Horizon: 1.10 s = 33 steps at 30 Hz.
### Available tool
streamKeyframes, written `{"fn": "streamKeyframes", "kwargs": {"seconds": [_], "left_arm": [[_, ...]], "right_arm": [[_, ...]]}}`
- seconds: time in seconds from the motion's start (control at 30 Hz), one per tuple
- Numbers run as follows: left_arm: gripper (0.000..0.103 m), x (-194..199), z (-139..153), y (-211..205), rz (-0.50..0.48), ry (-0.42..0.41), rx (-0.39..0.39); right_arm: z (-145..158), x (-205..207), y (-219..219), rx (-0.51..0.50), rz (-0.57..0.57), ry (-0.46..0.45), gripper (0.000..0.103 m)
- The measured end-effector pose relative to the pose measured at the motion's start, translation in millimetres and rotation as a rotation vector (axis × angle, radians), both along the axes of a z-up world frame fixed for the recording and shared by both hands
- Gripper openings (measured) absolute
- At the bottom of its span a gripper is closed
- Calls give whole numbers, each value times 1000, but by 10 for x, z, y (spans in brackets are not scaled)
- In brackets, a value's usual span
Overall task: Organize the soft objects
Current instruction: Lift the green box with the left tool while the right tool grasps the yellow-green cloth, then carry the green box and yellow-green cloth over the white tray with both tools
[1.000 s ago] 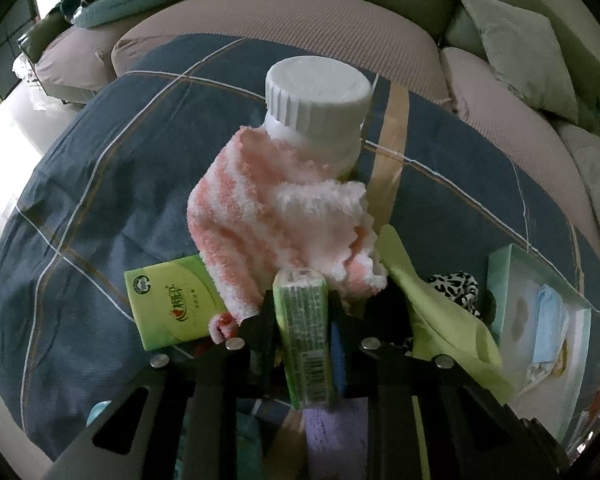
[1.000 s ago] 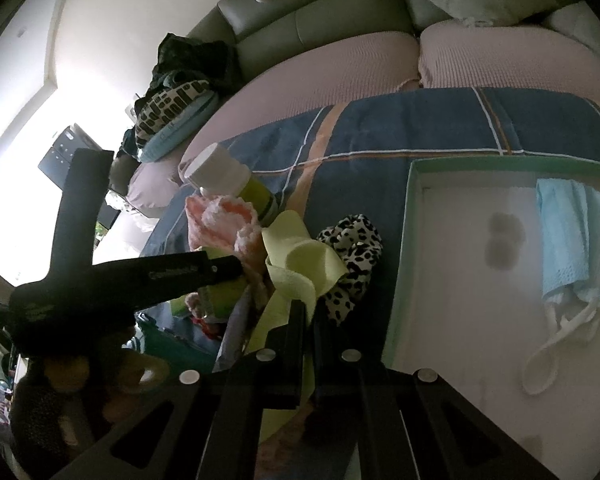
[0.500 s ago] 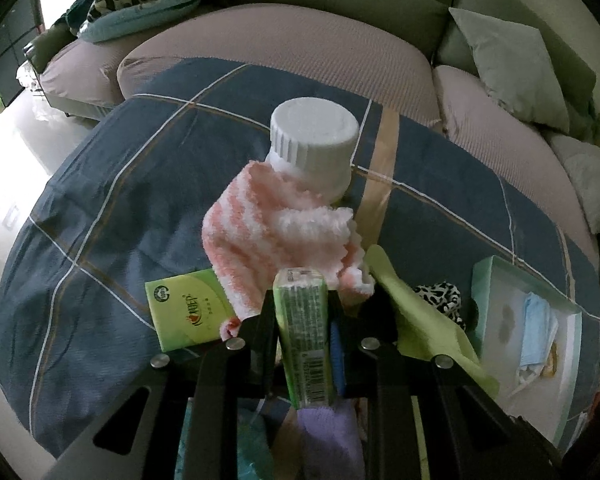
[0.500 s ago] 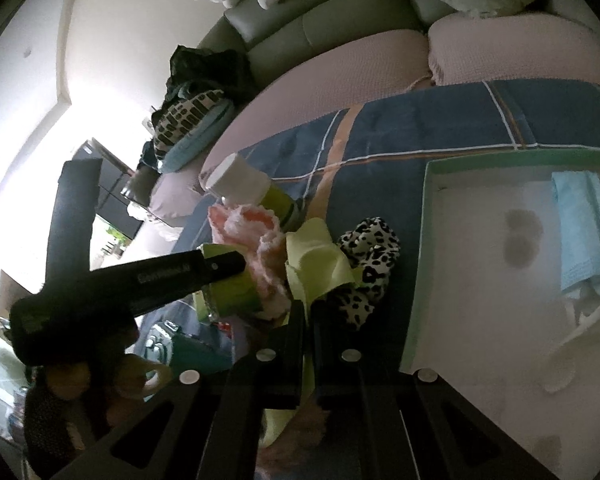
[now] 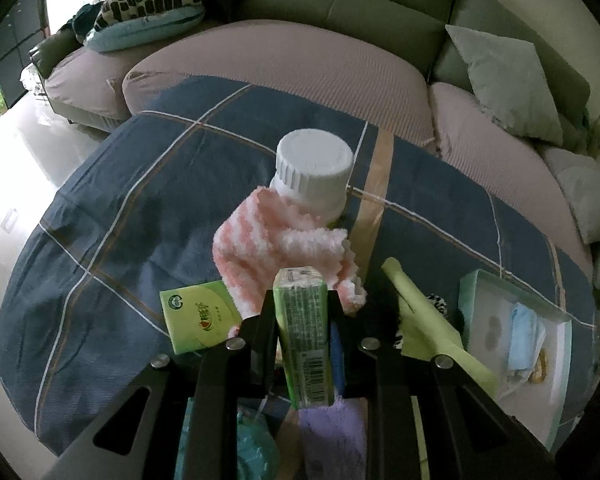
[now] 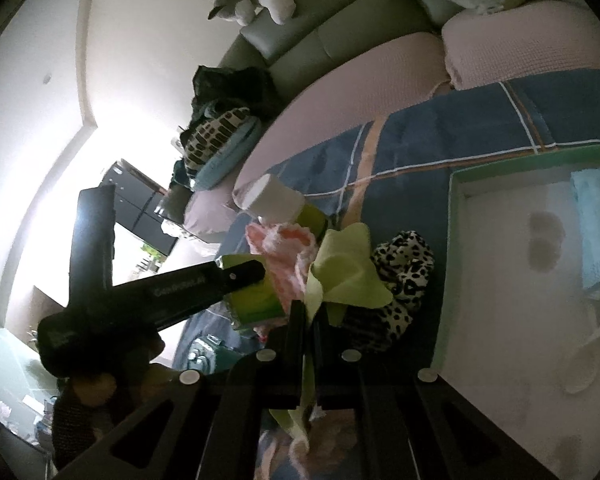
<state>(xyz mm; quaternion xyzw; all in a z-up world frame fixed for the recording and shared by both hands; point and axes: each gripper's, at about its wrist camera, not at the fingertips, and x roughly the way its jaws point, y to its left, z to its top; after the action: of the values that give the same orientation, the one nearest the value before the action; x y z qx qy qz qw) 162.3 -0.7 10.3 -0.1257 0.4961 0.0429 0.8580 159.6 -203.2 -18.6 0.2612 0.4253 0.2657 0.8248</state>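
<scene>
My left gripper is shut on a green tissue pack and holds it above the blue plaid cloth. A pink-and-white striped fluffy sock lies just beyond it, against a white-capped bottle. A second green tissue pack lies flat to the left. My right gripper is shut on a yellow-green cloth, lifted beside a leopard-print item. The left gripper with its pack also shows in the right wrist view.
A white tray with green rim sits at the right, holding a blue face mask; it also shows in the left wrist view. A sofa with cushions curves behind. Purple and teal items lie below the left gripper.
Both grippers have drawn back and up with their loads; the bottle, sock and tray look smaller and farther. The right view has tilted, and the yellow-green cloth hangs higher.
</scene>
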Motion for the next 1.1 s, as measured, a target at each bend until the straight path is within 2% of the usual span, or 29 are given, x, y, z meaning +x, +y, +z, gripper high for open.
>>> {"fn": "streamKeyframes", "kwargs": {"seconds": [0.53,0.77,1.1], "left_arm": [[23,-64,225,53,14,-64,-14],[23,-144,389,41,7,-110,-16],[23,-264,660,-109,-54,-187,-43]], "right_arm": [[292,-83,-57,108,25,-118,4],[436,-156,-118,119,11,-165,4],[622,-276,-330,129,-41,-224,4]]}}
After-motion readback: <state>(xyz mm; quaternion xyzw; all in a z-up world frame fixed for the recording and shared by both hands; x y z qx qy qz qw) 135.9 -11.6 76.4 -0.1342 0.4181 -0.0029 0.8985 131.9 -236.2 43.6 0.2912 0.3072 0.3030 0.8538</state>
